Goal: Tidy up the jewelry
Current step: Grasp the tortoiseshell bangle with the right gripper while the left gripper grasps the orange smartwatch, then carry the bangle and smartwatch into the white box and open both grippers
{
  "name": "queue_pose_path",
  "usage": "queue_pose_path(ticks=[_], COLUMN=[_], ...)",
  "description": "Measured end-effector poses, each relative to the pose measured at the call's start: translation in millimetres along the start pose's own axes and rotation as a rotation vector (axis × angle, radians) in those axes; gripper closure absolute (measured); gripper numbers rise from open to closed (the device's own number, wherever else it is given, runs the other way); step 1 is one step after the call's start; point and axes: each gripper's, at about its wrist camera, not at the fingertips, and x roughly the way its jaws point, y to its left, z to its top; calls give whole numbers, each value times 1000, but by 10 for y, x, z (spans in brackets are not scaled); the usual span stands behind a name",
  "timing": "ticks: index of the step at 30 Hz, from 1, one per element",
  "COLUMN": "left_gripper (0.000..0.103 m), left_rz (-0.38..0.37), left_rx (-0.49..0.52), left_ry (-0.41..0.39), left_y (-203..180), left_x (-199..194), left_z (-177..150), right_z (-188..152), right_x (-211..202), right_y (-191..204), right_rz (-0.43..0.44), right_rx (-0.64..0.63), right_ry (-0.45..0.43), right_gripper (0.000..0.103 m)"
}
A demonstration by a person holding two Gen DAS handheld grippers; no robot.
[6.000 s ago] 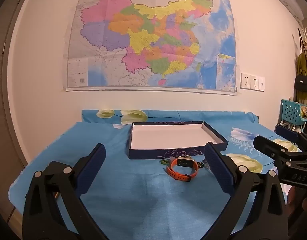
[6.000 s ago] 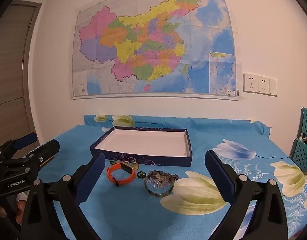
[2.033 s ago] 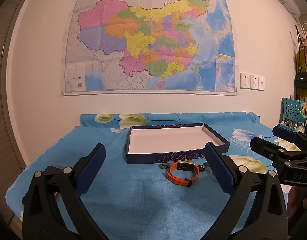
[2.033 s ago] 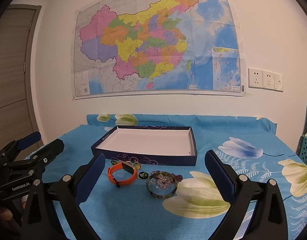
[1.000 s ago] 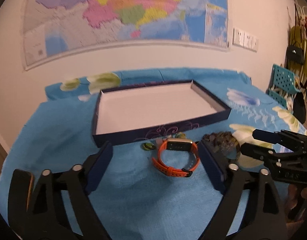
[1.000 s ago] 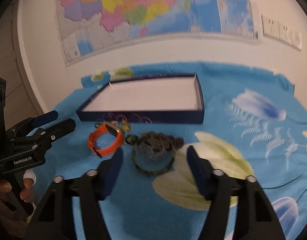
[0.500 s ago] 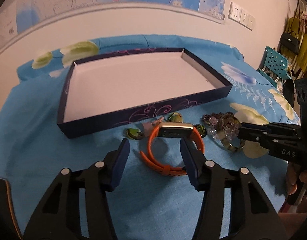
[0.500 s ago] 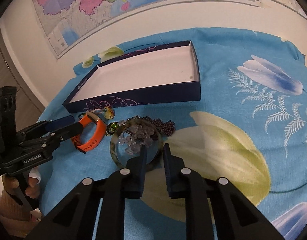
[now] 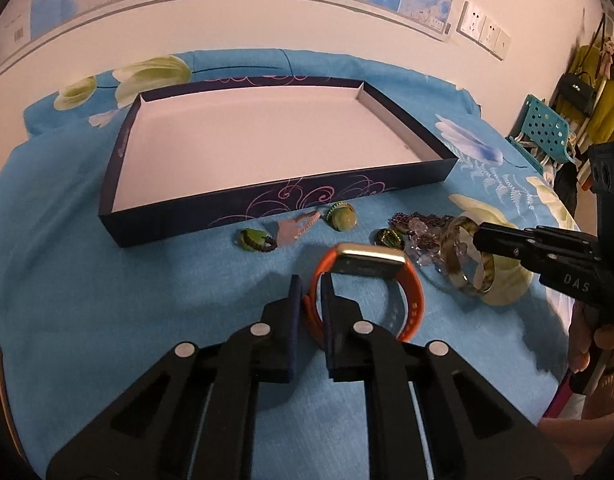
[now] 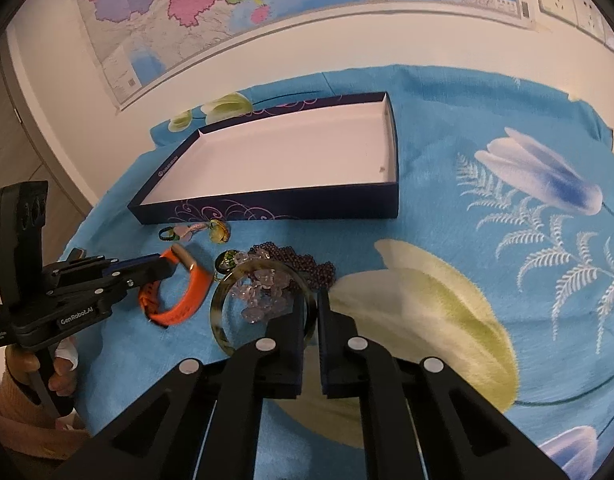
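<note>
Left claw closing, orange watch strap between pads, nipped. Right claw clamped on bangle rim. Both pieces on cloth just before box; box lies ahead of both claws, long axis crosswise, inside bare.

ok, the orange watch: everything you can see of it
The orange watch has a rubbery-looking orange strap, buckled into a loop, and a gold-toned rectangular case. It rests on edge on the blue floral cloth, case uppermost, in front of the empty box. The left gripper jaws are closing on the strap's left side.
</note>
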Motion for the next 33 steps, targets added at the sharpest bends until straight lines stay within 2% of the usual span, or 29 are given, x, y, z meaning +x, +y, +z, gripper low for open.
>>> queue_pose_path(ticks=[5,8,12,16,19,24,27,31,33], left_gripper=[93,93,94,98,102,102,91,73,72], left_rz=[-37,-56,-84,-78,-87,-51,-54,-1,15], left_rx=[-49,-72,-109,-135,-126,-86,-84,-67,-60], left_ry=[-7,-38,-97,-149,-150,-81,-27,-10,11], left_y=[76,138,244,366,385,402,453,484,497], left_x=[-94,-212,-359,-429,-443,-337,-249,-155,-68], left_z=[-15,63,297,588,668,445,295,201,208], right_z=[135,293,554,883,968,887,824,766,751], right_x=[-146,-198,-185,-44,11,90,126,127,128], right_y=[-10,-2,29,-4,2,3,-22,-29,-32], right_rz=[19,39,21,-5,12,39,51,58,58], right_rx=[-3,-10,-50,-67,-66,-60,-44,-38,-35], right_ry=[-37,-61,-101,-122,-127,-108,-90,-80,-74], right_gripper=[98,98,98,98,98,98,98,98,98])
